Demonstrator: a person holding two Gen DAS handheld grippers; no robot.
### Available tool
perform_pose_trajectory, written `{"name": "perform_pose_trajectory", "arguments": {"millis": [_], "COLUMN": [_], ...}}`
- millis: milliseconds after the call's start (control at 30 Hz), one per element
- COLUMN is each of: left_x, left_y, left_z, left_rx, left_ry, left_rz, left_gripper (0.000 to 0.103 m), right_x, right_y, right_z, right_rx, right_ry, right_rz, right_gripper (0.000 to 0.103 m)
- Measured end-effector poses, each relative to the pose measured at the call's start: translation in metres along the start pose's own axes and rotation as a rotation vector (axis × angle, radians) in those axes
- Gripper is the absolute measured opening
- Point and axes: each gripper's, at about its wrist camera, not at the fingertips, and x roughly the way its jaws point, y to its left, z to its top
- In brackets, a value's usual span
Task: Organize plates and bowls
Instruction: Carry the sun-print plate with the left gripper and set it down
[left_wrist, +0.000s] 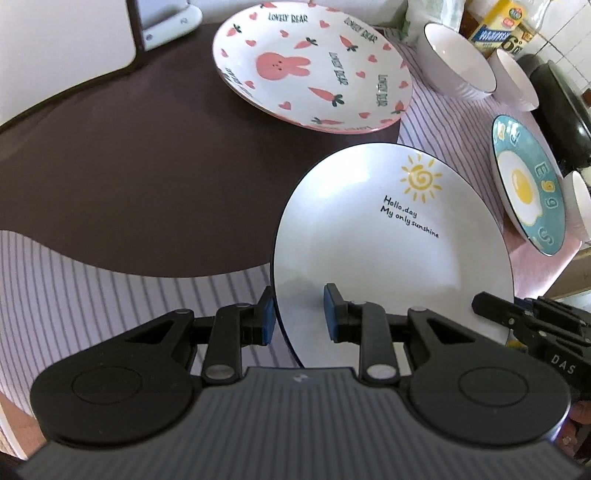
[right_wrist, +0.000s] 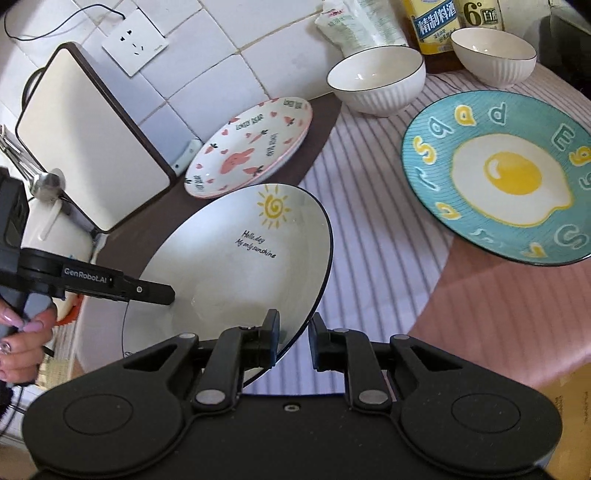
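A white plate (left_wrist: 388, 258) (right_wrist: 229, 280) with a yellow sun and black writing hangs tilted above the table, held from both sides. My left gripper (left_wrist: 299, 317) is shut on its near left rim, one blue pad on each face. Over on the opposite rim, my right gripper (right_wrist: 295, 338) is shut too. A carrot-and-rabbit plate (left_wrist: 314, 66) (right_wrist: 251, 147) lies on the brown mat beyond. A teal fried-egg plate (left_wrist: 528, 184) (right_wrist: 509, 177) and two white ribbed bowls (right_wrist: 376, 81) (right_wrist: 495, 55) sit on the striped cloth.
A white board with a brown rim (right_wrist: 92, 140) leans against the tiled wall at the left. Bottles (right_wrist: 436, 22) and a packet stand behind the bowls. A black pan (left_wrist: 561, 110) sits at the far right. A hand (right_wrist: 22, 332) holds the left gripper's handle.
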Motion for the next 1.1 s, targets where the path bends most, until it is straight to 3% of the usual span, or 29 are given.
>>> {"name": "perform_pose_trajectory", "arguments": {"millis": [200, 300, 500, 567, 733, 900, 1100], "left_x": [0.014, 0.015, 0.016, 0.017, 0.01, -0.002, -0.04], "left_y": [-0.008, -0.012, -0.021, -0.023, -0.029, -0.038, -0.072], "left_z": [-0.009, -0.01, -0.003, -0.002, -0.005, -0.007, -0.002], "left_rx": [0.032, 0.015, -0.04, -0.049, -0.069, -0.076, -0.038], "left_ry": [0.026, 0.034, 0.089, 0.103, 0.132, 0.176, 0.087], "left_rz": [0.025, 0.036, 0.099, 0.128, 0.19, 0.238, 0.251], "left_gripper": [0.025, 0.024, 0.024, 0.027, 0.027, 0.037, 0.043], "right_x": [0.012, 0.015, 0.013, 0.007, -0.031, -0.077, -0.116], "right_y": [-0.003, -0.005, 0.014, 0.018, 0.001, -0.014, -0.039], "right_z": [-0.004, -0.001, -0.002, 0.002, 0.013, 0.017, 0.021], "right_rx": [-0.097, -0.054, -0.149, -0.191, -0.128, -0.119, -0.128], "right_ry": [-0.022, -0.013, -0.012, -0.017, -0.06, -0.118, -0.165], "right_rz": [-0.053, -0.068, -0.199, -0.249, -0.226, -0.177, -0.13], "right_gripper": [0.021, 0.021, 0.025, 0.034, 0.051, 0.068, 0.074]}}
